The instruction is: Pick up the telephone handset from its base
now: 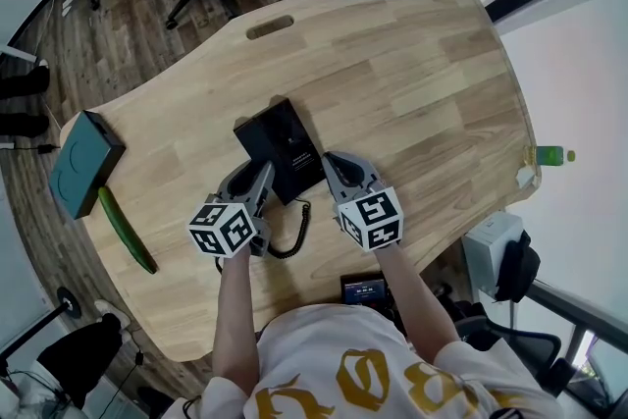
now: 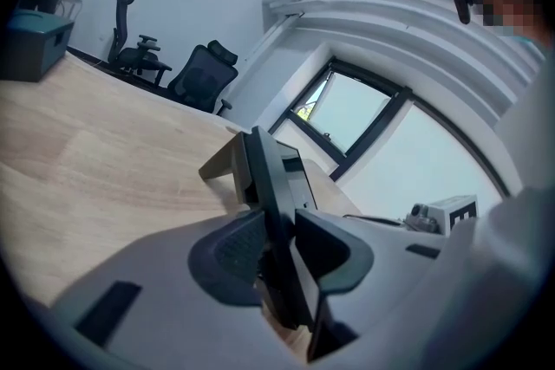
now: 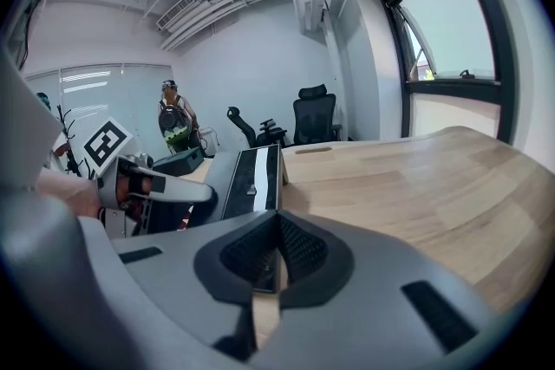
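- Clamping across the narrow black plastic telephone handset (image 2: 276, 204), the left gripper (image 2: 279, 245) has one ribbed pad set against each long side. The bar fills the gap between the jaws, so the grip reads as made, not pending.
- The handset lies along the left edge of the black wedge-shaped telephone base (image 1: 285, 144). The base sits on the pale wooden table (image 1: 422, 64), towards the person's side.
- The handset appears to be seated on the base still: no view shows a gap between the two.
- The left gripper comes in from the near left and angles downward. This sets the jaws crosswise over the handset's width, which is judged the only dimension slim enough to grasp.
- The right gripper (image 3: 276, 251) has its jaws together with nothing between them. It sits just beside the right edge of the base; whether it touches the base cannot be told.
- Judged purpose of the right gripper: to steady the base against sliding or tipping as the handset comes away.
- The black coiled cord (image 1: 297, 235) loops loosely on the table between the two grippers. Its slack should let the handset rise without dragging the base.
- Step in hand: grip established, lift not yet begun. The next move calls for a straight upward pull.
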Available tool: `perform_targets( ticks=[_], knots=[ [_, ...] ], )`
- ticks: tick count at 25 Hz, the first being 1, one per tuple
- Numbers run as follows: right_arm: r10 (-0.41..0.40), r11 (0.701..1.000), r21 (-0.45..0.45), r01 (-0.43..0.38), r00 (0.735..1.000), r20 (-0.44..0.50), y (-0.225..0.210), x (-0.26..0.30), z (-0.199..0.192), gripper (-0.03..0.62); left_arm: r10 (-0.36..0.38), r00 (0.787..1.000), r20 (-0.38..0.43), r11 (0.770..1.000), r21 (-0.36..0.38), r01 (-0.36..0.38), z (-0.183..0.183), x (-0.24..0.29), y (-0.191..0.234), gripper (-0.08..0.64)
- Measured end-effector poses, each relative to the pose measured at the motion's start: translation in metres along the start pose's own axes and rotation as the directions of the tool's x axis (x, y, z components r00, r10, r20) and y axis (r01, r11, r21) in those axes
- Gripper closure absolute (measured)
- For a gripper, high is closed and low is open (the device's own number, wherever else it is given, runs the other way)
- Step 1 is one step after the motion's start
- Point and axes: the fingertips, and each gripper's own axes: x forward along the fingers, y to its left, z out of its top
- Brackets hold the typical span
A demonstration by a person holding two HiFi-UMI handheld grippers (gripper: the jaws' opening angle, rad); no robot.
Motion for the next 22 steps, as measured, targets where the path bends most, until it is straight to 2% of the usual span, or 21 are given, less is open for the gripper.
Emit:
perform_targets(
  ticks=[13, 22],
  knots=[
    [-0.011, 1.0, 0.017, 0.011, 1.0, 0.017, -0.002, -0.009, 0.002, 0.588, -0.077, 0.995, 0.061, 0.991, -0.102, 0.083, 0.004, -0.008, -0.007, 0.476],
    [-0.008, 1.0, 0.016, 0.007, 0.999, 0.035, -0.001, -0.015, 0.009, 0.588, -0.114, 0.989, 0.094, 0.989, -0.087, 0.122, 0.011, -0.012, -0.017, 0.486]
  ],
)
